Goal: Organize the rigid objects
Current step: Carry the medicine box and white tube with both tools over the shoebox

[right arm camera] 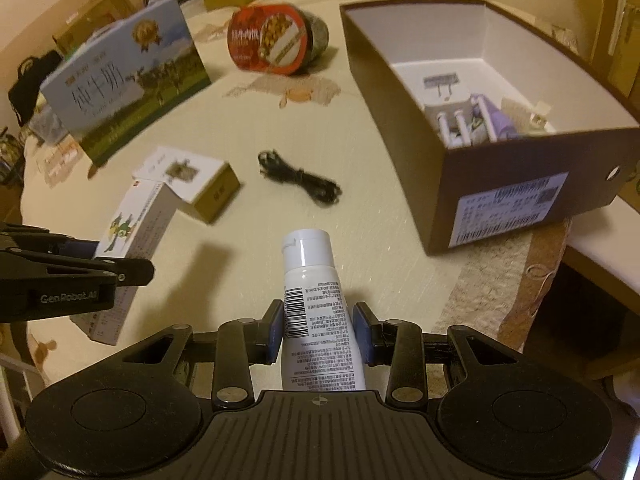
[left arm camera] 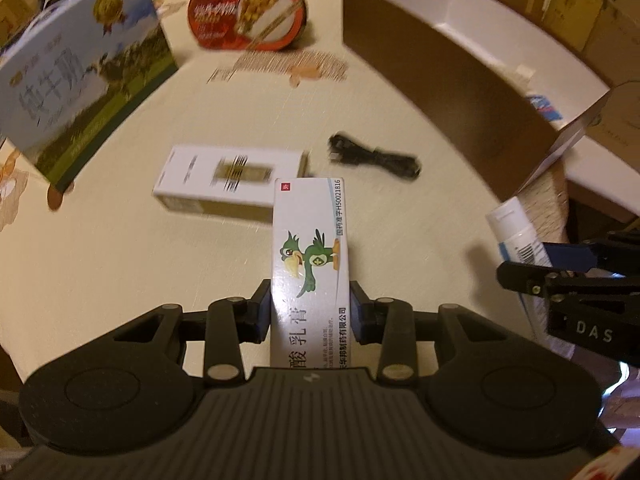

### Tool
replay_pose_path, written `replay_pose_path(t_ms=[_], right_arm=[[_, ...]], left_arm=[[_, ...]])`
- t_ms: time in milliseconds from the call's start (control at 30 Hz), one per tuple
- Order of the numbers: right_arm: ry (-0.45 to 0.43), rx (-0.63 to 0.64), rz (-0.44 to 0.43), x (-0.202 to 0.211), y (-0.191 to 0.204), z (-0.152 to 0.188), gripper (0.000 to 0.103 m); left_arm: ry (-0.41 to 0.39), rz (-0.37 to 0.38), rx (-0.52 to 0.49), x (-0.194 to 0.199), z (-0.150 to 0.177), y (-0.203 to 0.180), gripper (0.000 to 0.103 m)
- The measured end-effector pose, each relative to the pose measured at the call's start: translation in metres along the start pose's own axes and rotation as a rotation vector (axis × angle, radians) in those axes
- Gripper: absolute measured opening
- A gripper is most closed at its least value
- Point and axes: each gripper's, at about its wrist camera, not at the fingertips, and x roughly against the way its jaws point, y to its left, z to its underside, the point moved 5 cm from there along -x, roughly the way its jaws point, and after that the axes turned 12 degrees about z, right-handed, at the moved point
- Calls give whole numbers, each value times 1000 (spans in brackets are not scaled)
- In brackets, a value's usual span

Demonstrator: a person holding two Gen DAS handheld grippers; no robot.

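My left gripper (left arm camera: 310,306) is shut on a white ointment box with a green parrot (left arm camera: 310,248), held above the table; it also shows in the right wrist view (right arm camera: 132,232). My right gripper (right arm camera: 318,330) is shut on a white tube with a barcode (right arm camera: 310,280), seen in the left wrist view at the right edge (left arm camera: 516,232). A brown shoe box (right arm camera: 500,184) with a white inside stands at the right, holding several small items. A white and gold box (left arm camera: 228,180) and a black cable (left arm camera: 374,158) lie on the table.
A blue milk carton (right arm camera: 124,76) stands at the far left. A red-lidded food bowl (right arm camera: 272,38) lies on its side at the back. The round table (right arm camera: 380,240) has a cream cloth; its edge runs close to the right of the shoe box.
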Motion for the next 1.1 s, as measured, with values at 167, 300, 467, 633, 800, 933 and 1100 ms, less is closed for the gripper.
replay_pose_path(t_ms=[167,300,467,633,800,933,1100], right_arm=[[-46,-33,-7,17,-12,-18,34],[-84,-67,-5,29,-28,-34,34],[-128,-105,12,41,-55,-56,34],[-166,-149,28,50,-84,-79,34],[-191,-168,41,51,-110,-99,34],[-212,-176,46,49,-131,-120,34],[-226,-173,52,38,-149,-148,34]], left_arm=[[-43,31,-28,12,-25,-19,33],[-70,52,-47,17,-46,-34,33],[-103,77,-81,21,-74,-54,33],[-134,113,-103,20,-103,-80,33],[-166,151,-126,15,-137,-107,33],[-177,175,-138,4,-166,-125,33],[-170,192,-134,-17,-202,-143,33]])
